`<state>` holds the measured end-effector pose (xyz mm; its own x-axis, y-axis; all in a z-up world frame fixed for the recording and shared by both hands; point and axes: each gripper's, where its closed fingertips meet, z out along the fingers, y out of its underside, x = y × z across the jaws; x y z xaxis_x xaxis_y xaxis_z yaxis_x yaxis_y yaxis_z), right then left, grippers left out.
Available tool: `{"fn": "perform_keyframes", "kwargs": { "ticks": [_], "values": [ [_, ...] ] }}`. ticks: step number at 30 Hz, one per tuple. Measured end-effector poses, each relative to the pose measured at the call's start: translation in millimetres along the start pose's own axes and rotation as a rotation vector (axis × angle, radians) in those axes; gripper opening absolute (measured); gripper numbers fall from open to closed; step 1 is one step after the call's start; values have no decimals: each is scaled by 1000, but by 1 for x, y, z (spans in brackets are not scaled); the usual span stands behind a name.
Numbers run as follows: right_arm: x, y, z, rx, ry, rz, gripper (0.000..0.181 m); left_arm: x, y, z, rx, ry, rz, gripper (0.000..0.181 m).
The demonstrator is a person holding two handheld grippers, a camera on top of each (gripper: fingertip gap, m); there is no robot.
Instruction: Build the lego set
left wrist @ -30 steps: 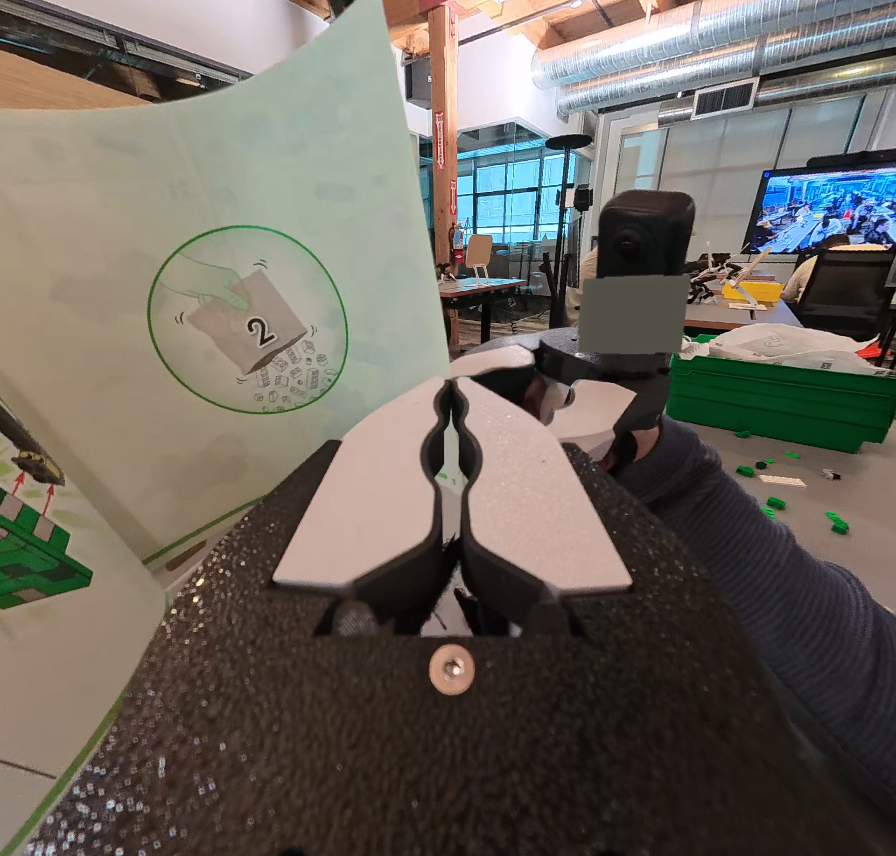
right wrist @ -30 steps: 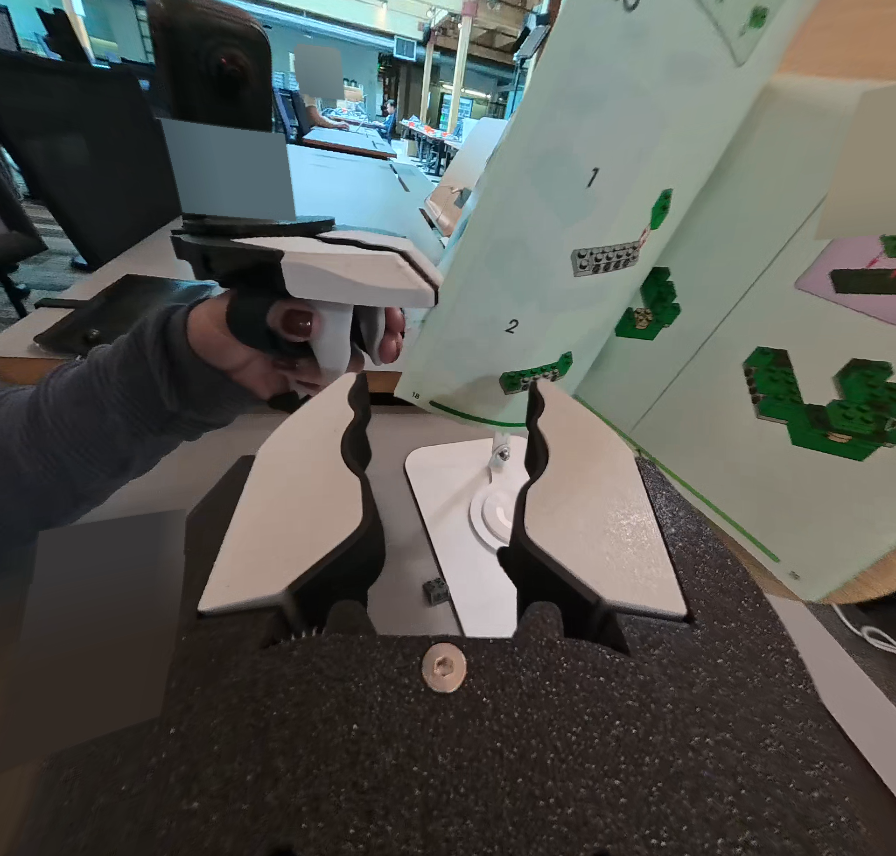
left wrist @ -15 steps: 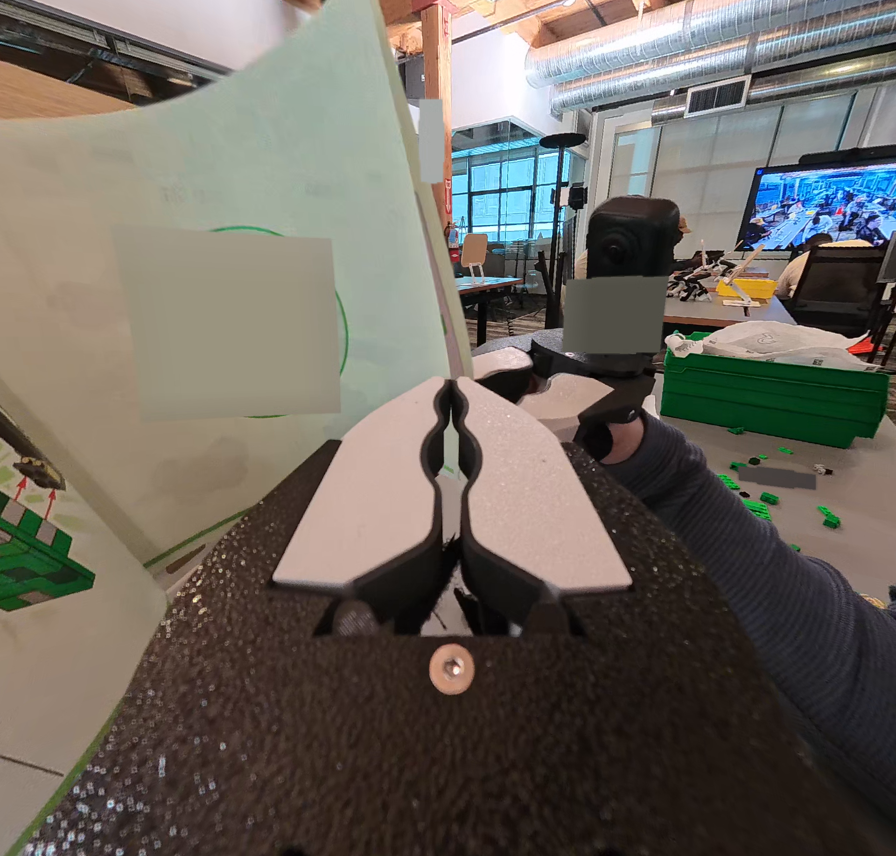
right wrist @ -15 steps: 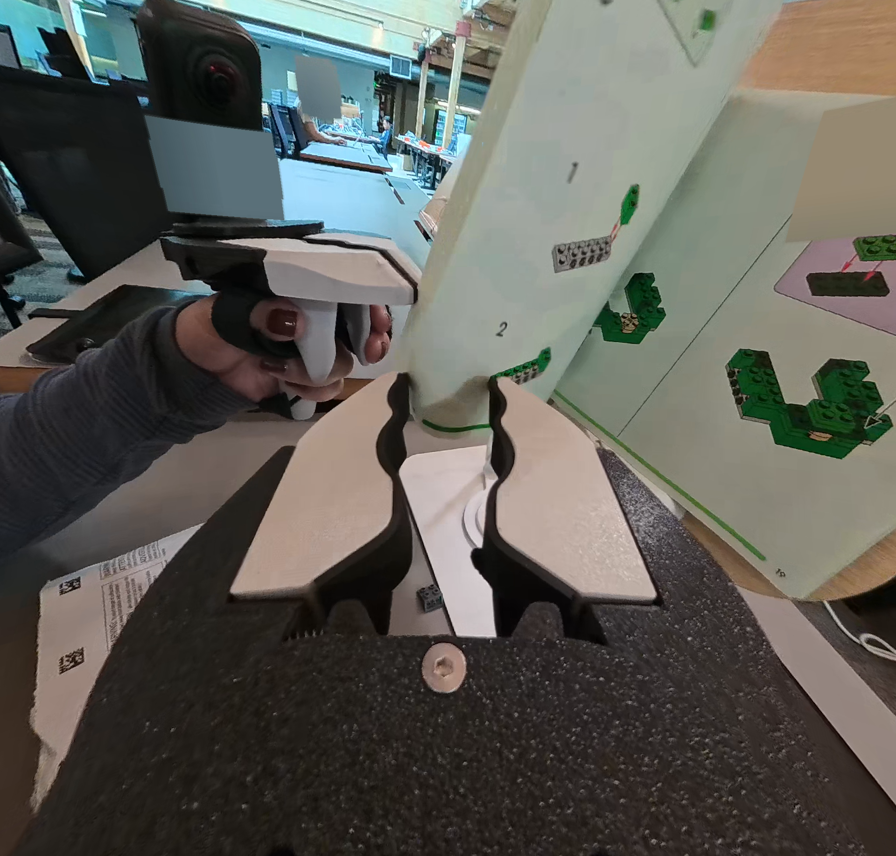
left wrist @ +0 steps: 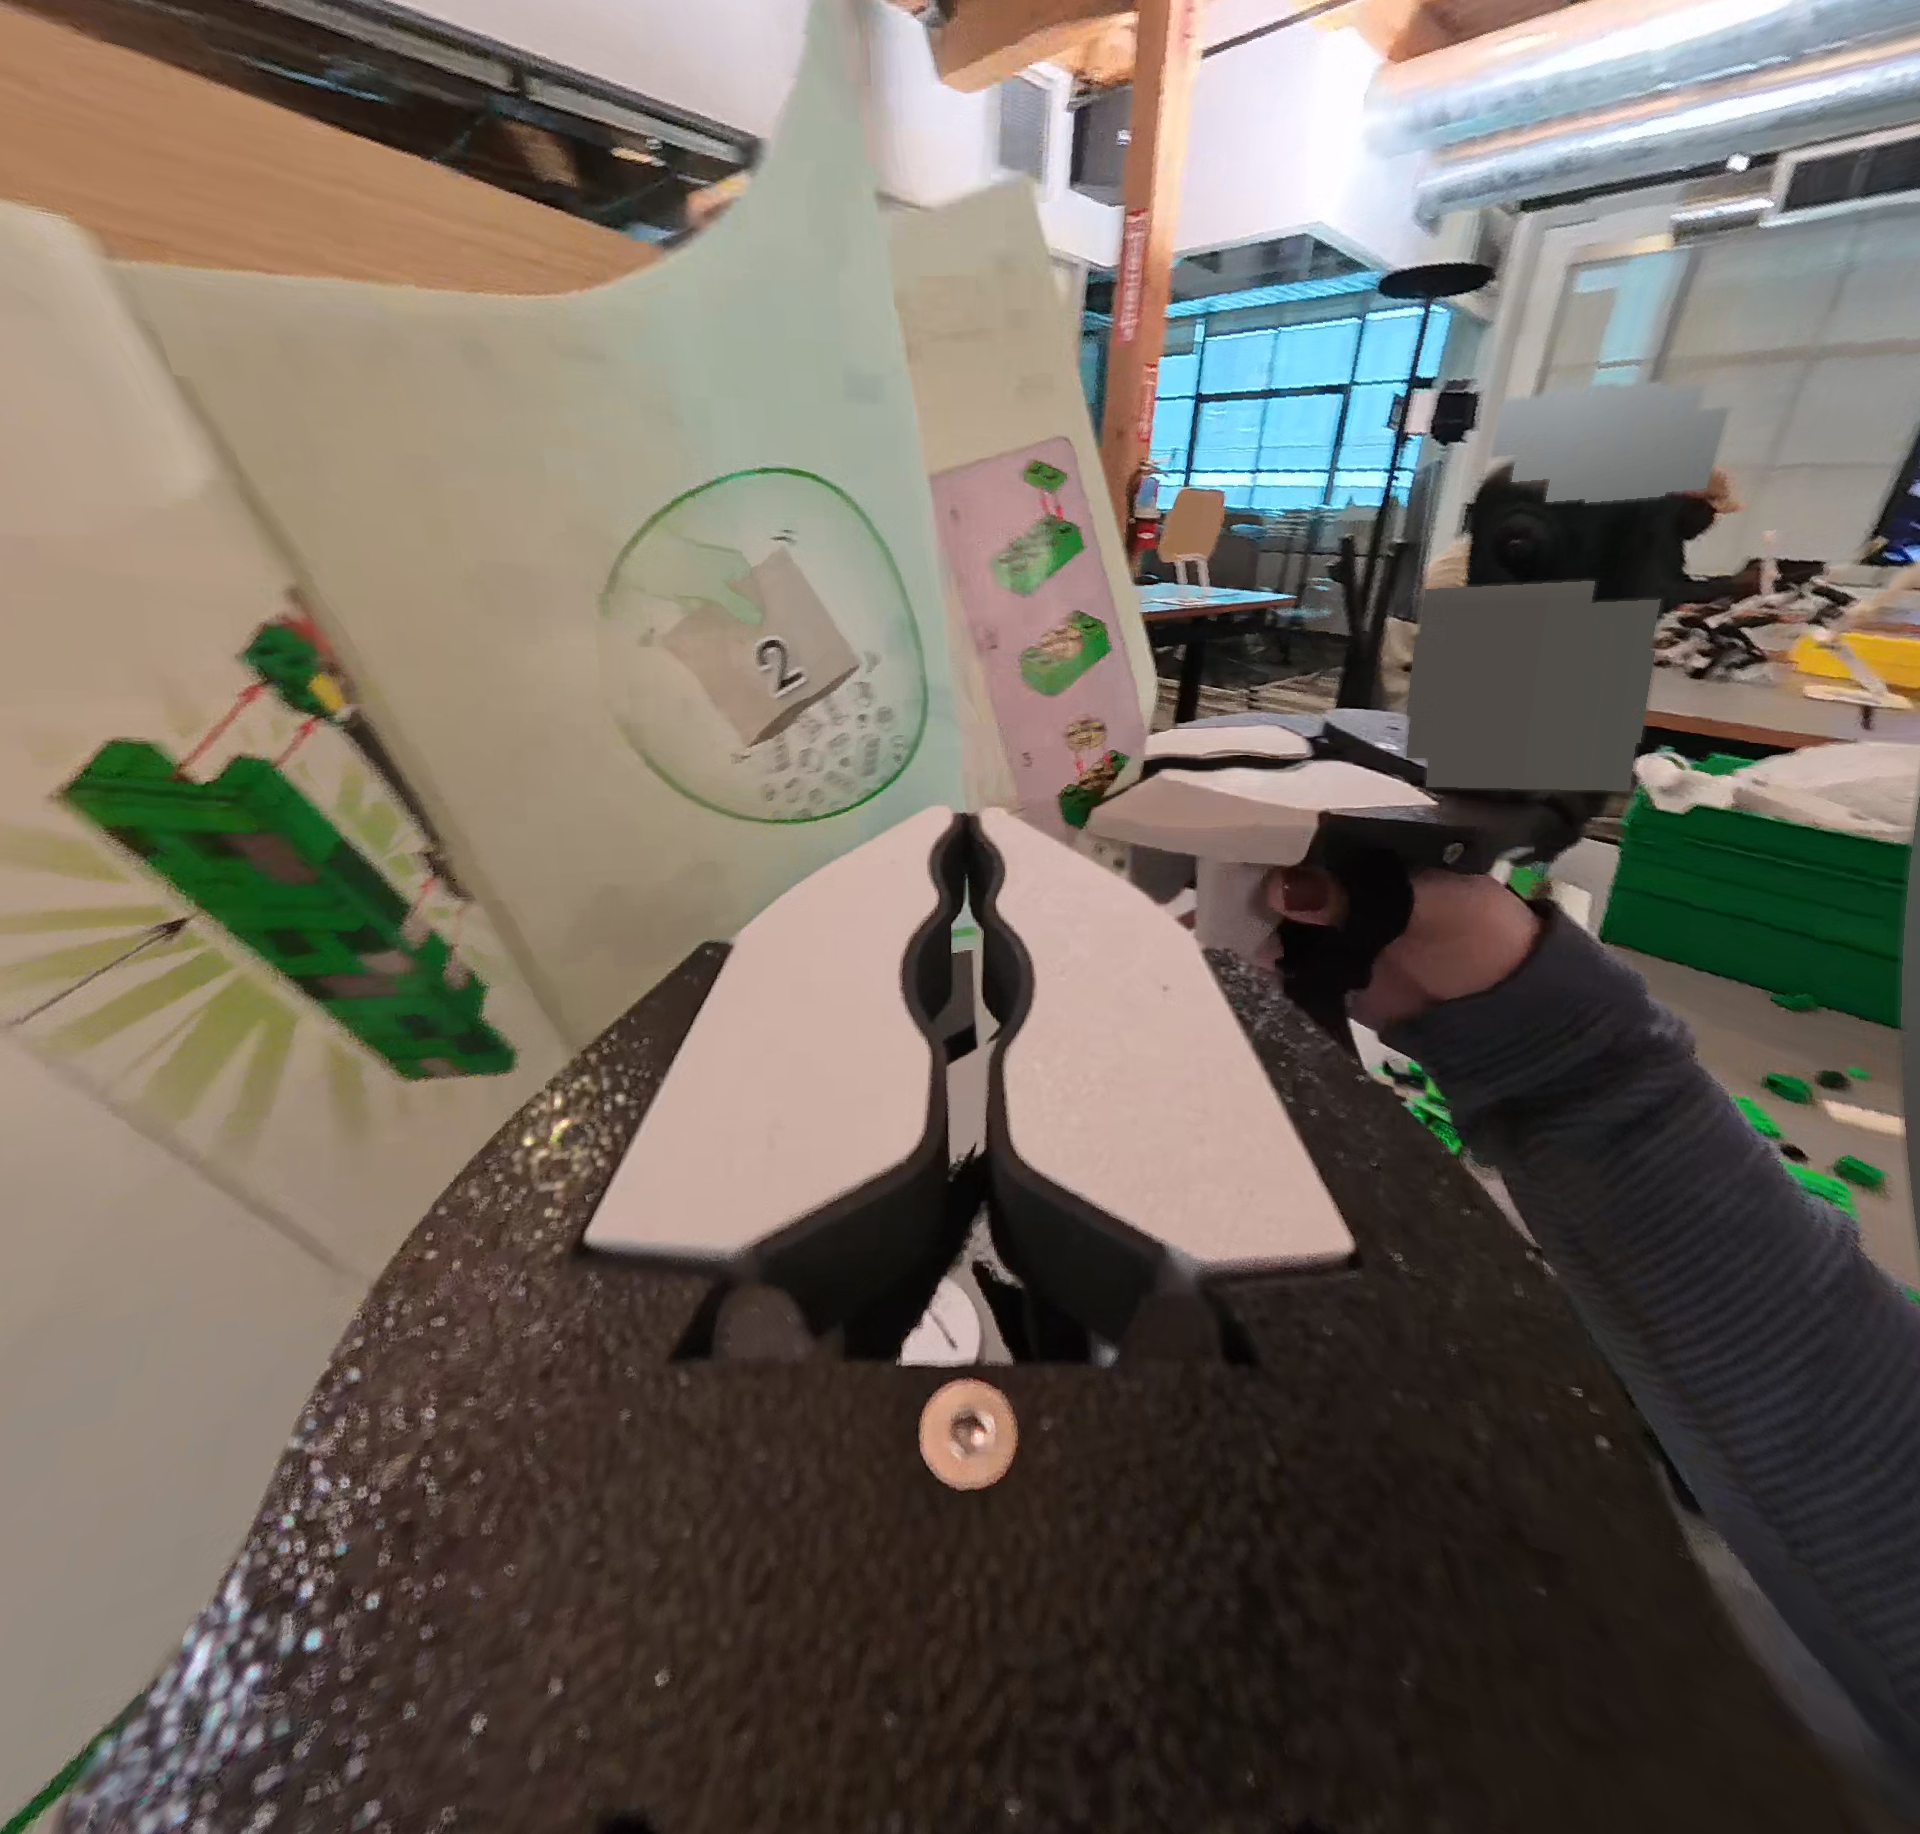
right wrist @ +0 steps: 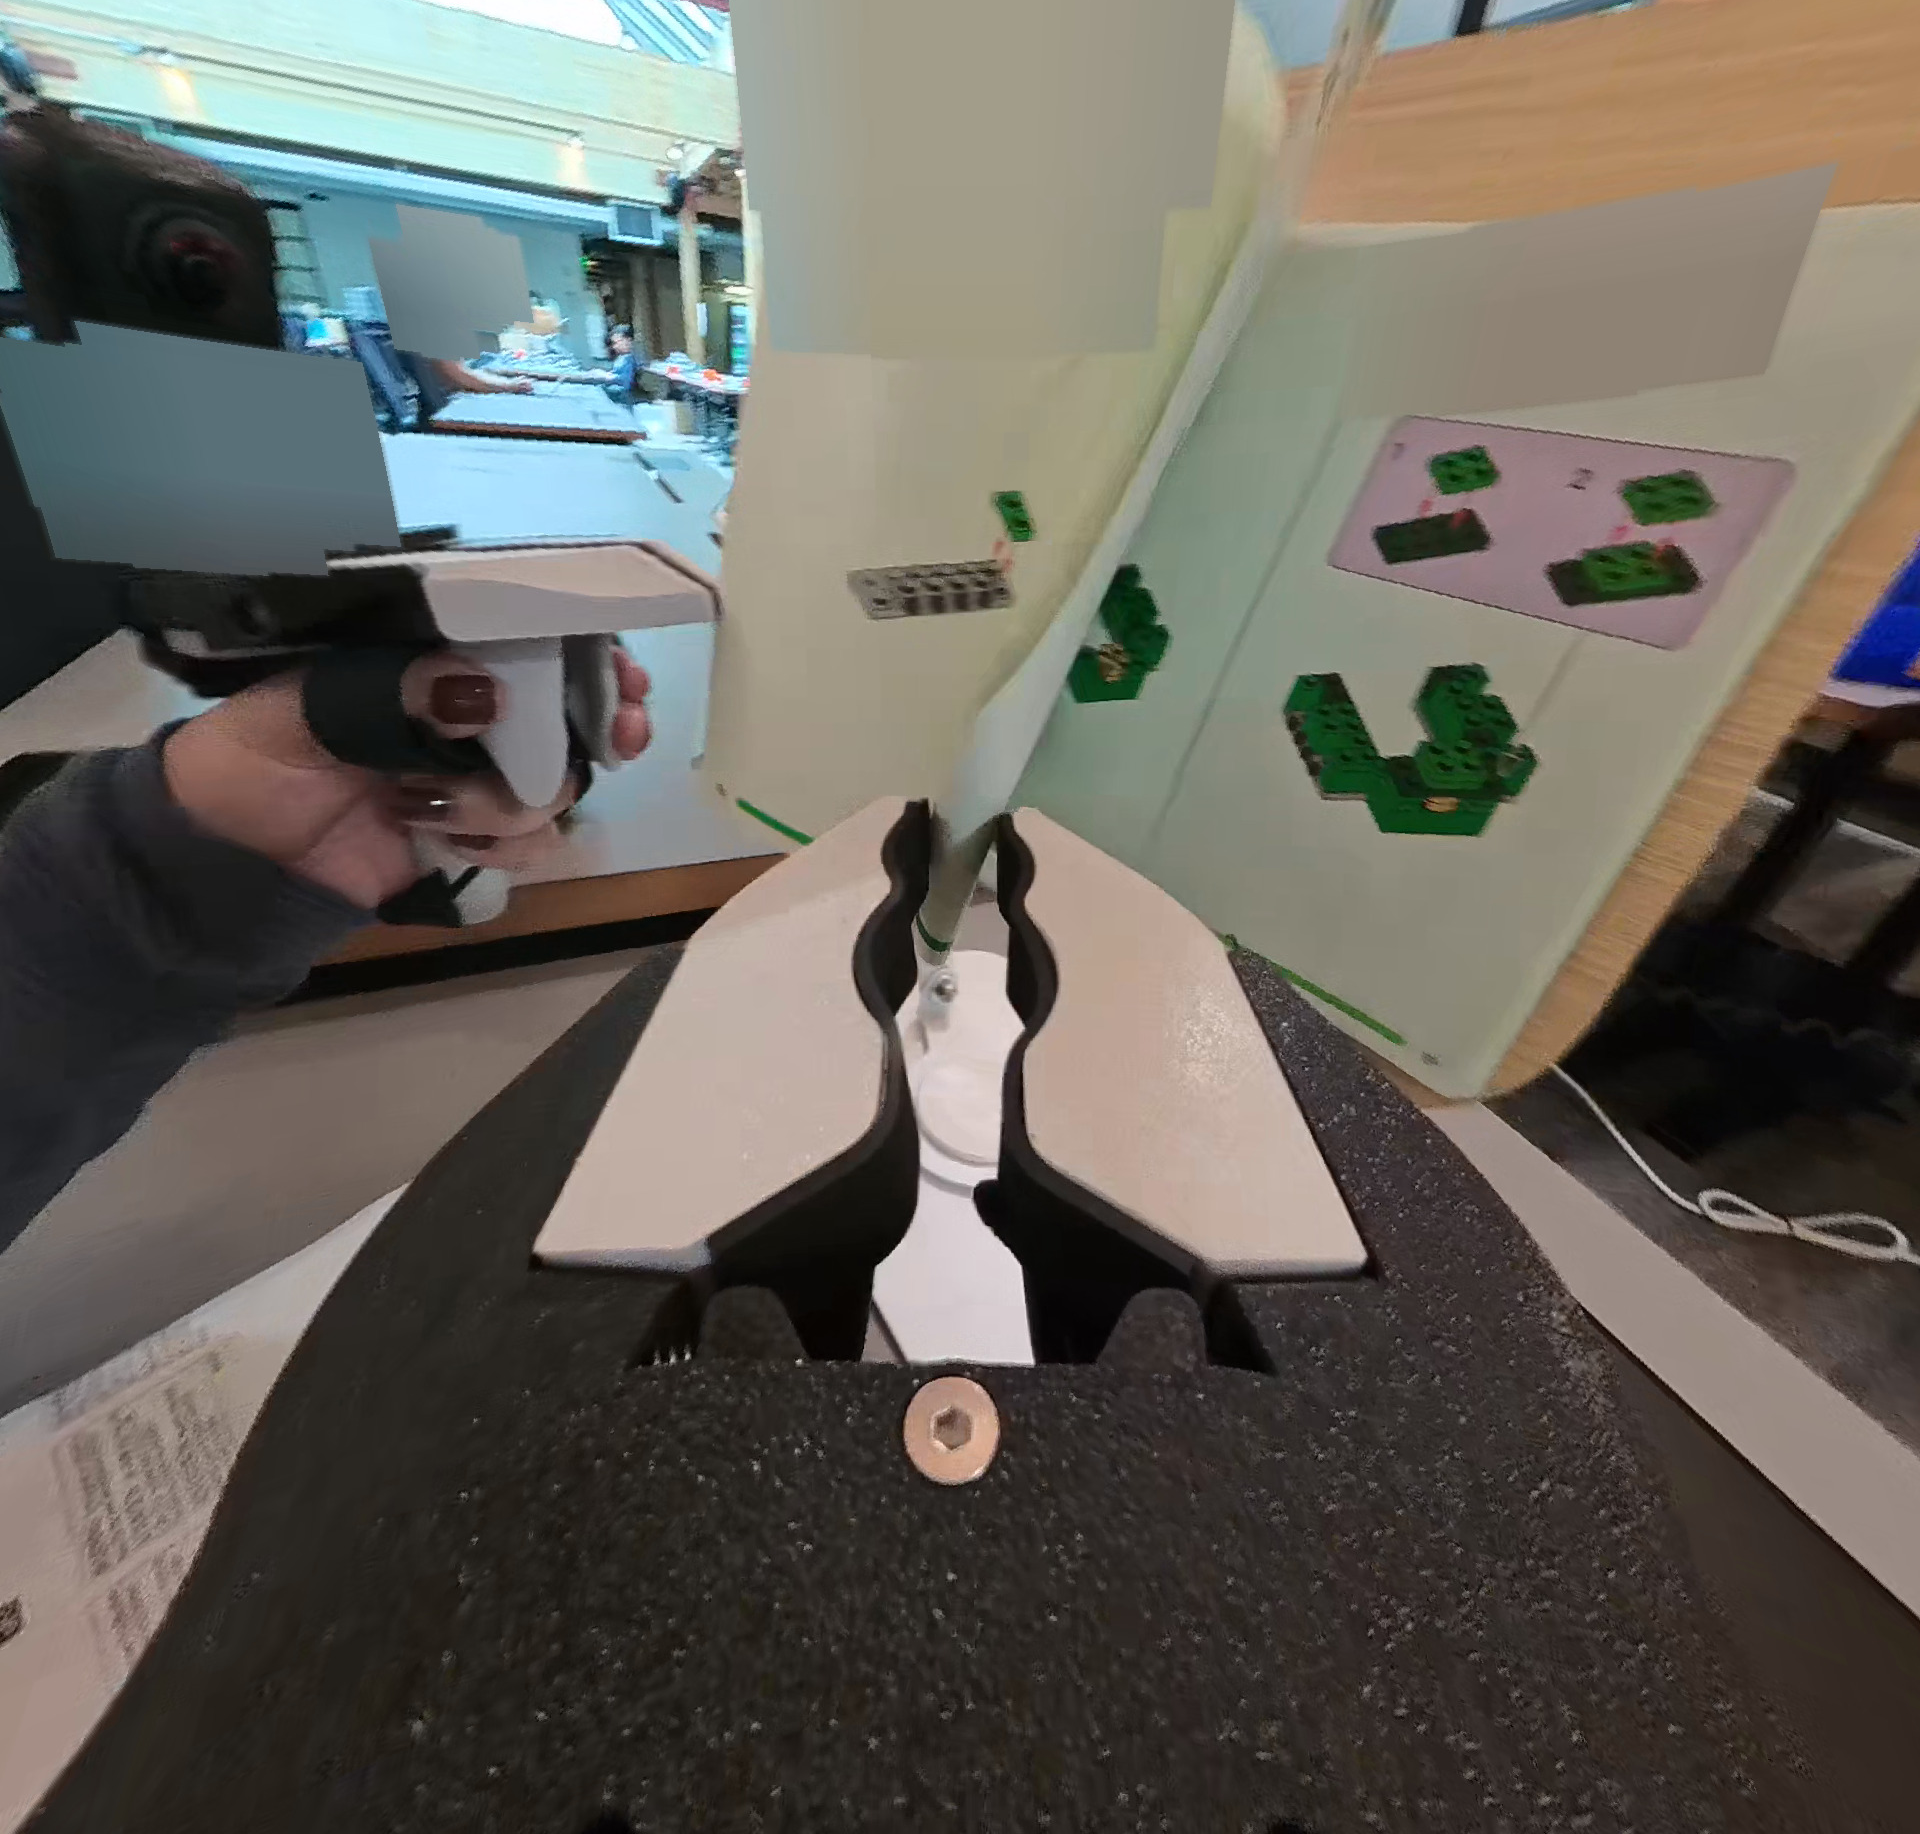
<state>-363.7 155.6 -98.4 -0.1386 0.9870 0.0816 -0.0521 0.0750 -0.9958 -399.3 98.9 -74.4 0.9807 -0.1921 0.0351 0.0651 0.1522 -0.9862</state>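
1. Within the last second the right gripper [right wrist: 954, 820], earlier spread wide below the instruction booklet [right wrist: 1299, 704], has narrowed its jaws around the bottom edge of one upright page [right wrist: 935, 454]. The page the left gripper holds has swung further over, exposing a pink-panelled sheet [left wrist: 1039, 631] behind it.

2. That points to a page turn in progress rather than any building: the step in hand appears to be finding the next instructions, and no brick is gripped by either tool.

3. The booklet stands propped open against a wooden board [right wrist: 1558, 143], its printed diagrams of green assemblies facing both cameras.

4. The left gripper [left wrist: 968, 828] is clenched on the lower edge of the pale green page [left wrist: 540, 496] showing a numbered bag in a green circle; the paper edge runs down between its closed fingers.

5. The right gripper's jaws sit close on either side of the lifted page's lower edge, with a slight gap remaining; whether they pinch it firmly is hard to judge.

6. Beyond the booklet, loose green Lego pieces [left wrist: 1808, 1150] lie scattered on the grey table [left wrist: 1766, 1046], well apart from both grippers, beside a green bin [left wrist: 1756, 901].

7. A white round stand base [right wrist: 966, 1098] sits on the table beneath the right gripper.
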Motion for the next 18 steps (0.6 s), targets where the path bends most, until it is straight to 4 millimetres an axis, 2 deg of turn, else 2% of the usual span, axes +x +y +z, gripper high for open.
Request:
{"fn": "perform_keyframes", "kwargs": {
  "ticks": [5, 10, 12, 14, 16, 18],
  "values": [
    [27, 2, -1, 36, 145, 52, 13, -39, 3, -20, -29, -174, -53, 0],
    [44, 2, 2, 106, 239, 114, 14, -81, 3, -52, -32, -384, -92, 0],
    [54, 3, 2, 130, 301, 144, 20, -95, 3, -66, -28, -451, -100, 0],
    [71, 2, -6, 165, 437, 181, 29, -107, 3, -79, -23, -501, -113, 0],
    [88, -4, -26, 239, 633, 183, 41, -115, 4, -89, -9, -531, -143, 0],
    [88, -21, -42, 344, 760, 90, 42, -122, 5, -97, 3, -546, -174, 0]
  ]
}}
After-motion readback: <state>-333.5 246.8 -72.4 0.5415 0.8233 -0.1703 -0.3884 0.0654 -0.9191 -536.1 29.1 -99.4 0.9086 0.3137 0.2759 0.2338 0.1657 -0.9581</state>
